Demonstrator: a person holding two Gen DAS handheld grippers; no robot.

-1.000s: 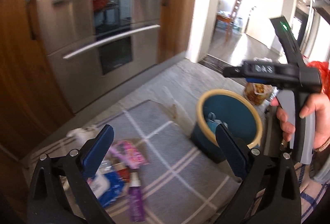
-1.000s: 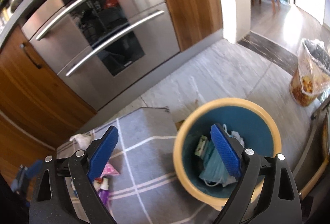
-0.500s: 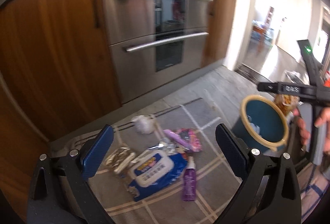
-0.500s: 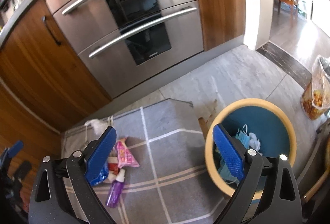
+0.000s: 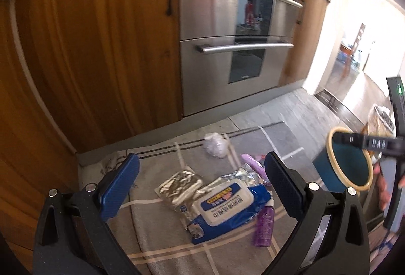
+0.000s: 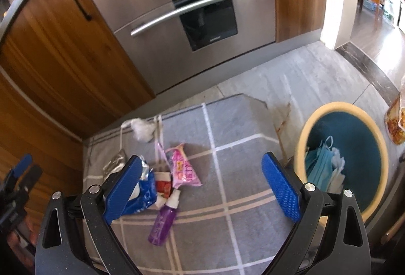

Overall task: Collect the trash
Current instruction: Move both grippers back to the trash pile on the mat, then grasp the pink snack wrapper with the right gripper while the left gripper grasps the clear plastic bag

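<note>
Left hand-held gripper (image 5: 201,186): blue pads spread wide apart, nothing between them, poised above a cluster of trash on a grey checked rug (image 5: 162,237). Framed between the pads: a blue wipes pack (image 5: 227,209) with a white lid, a crumpled silver foil wrapper (image 5: 181,186) touching its left side, a purple spray bottle (image 5: 263,224) just beside its right end. Farther back on the rug, a crumpled white plastic wad (image 5: 215,145), lying apart from the rest. Off to the right, a blue bin (image 5: 349,161) with a cream rim, standing on the grey floor beside the rug's edge.

Right hand-held gripper (image 6: 205,189): pads likewise wide apart and empty, raised over the same rug (image 6: 227,224). Between its pads, a pink snack packet (image 6: 181,168), with the spray bottle (image 6: 164,219) just below it and the wipes pack (image 6: 144,196) partly hidden behind the left pad. At right, the bin (image 6: 316,123), well apart from the trash pile, holding blue face masks (image 6: 317,168) and some white paper. Behind everything, a steel oven (image 6: 192,9) set between wooden cabinet doors (image 6: 50,47).
</note>
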